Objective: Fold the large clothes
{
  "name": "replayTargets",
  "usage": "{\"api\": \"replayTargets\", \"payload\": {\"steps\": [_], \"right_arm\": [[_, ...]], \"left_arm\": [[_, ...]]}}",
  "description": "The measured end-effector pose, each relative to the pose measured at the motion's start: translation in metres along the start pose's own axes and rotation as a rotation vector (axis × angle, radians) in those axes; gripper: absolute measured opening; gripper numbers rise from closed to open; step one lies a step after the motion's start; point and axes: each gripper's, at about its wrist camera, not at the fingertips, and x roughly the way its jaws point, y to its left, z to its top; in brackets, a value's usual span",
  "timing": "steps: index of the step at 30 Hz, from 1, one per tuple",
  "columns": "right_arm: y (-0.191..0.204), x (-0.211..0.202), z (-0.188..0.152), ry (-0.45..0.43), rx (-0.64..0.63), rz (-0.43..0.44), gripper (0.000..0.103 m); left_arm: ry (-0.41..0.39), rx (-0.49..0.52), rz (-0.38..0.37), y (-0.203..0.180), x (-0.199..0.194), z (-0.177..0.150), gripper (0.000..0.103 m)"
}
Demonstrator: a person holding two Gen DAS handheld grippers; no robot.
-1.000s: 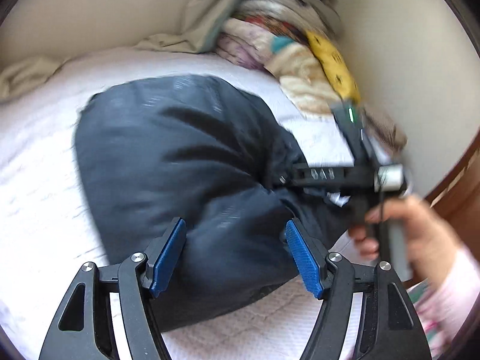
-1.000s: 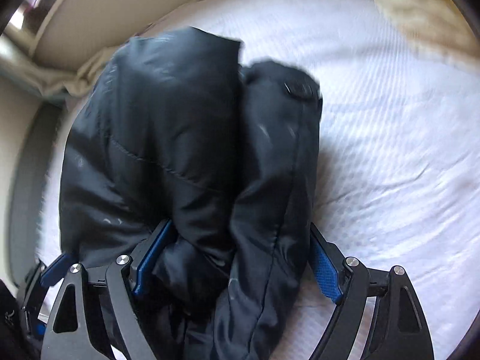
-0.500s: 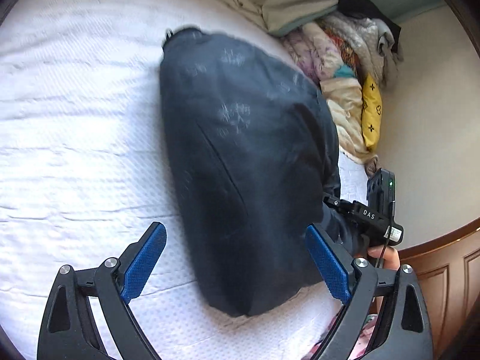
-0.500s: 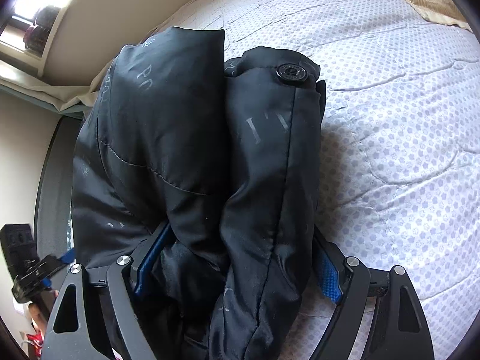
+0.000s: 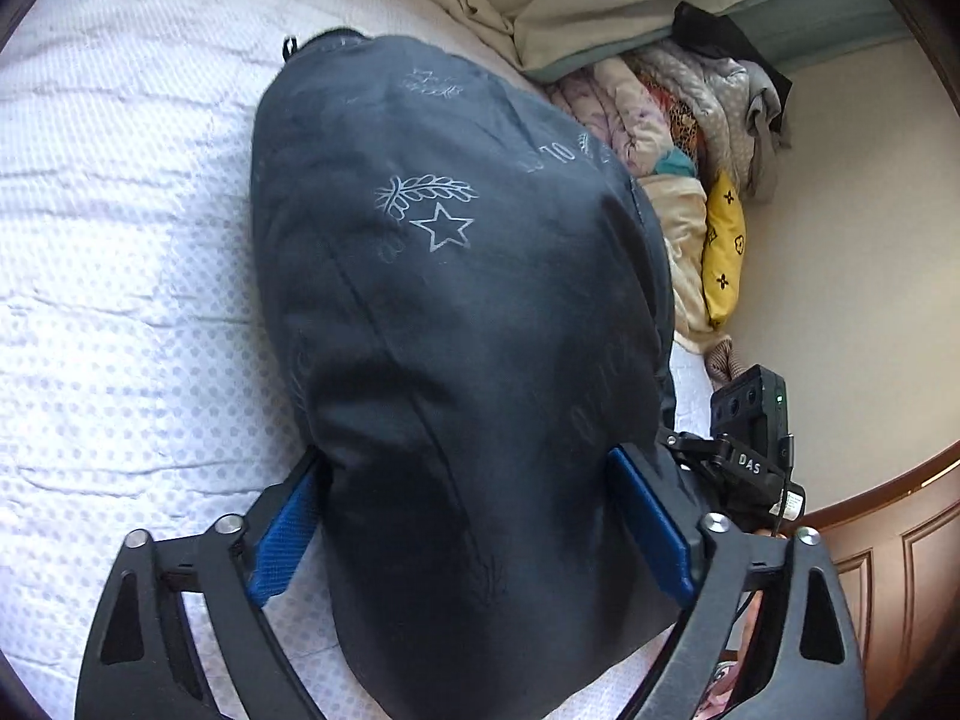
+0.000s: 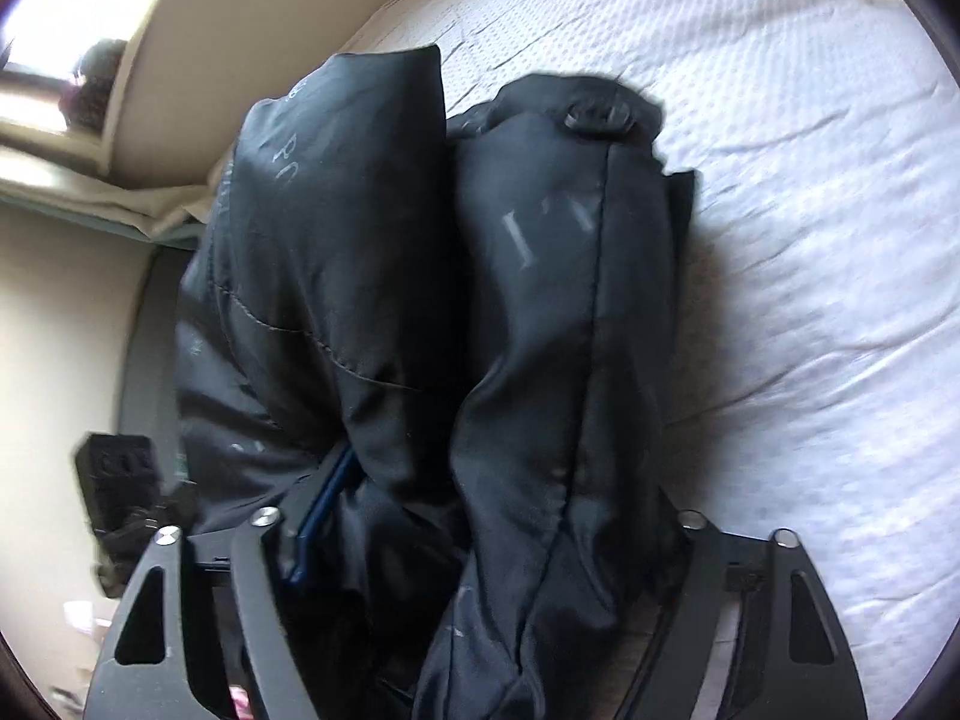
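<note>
Black padded jacket (image 5: 456,324) lies bundled on the white quilted bed (image 5: 120,276). Left tool (image 5: 474,540) straddles its near end, pads against the fabric; right tool (image 6: 486,546) clamps a thick bunch. Judgement: lift both ends level, lay flat, avoid trapped sleeves, then press down.
</note>
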Motion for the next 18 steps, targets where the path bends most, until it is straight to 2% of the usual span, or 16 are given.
{"api": "replayTargets", "payload": {"steps": [6, 18], "right_arm": [[0.021, 0.017, 0.004, 0.017, -0.033, 0.006, 0.068], [0.066, 0.069, -0.002, 0.058, -0.068, 0.051, 0.068]], "left_arm": [[-0.048, 0.001, 0.068, 0.008, -0.026, 0.007, 0.088], [-0.136, -0.058, 0.189, 0.056, -0.084, 0.011, 0.087]]}}
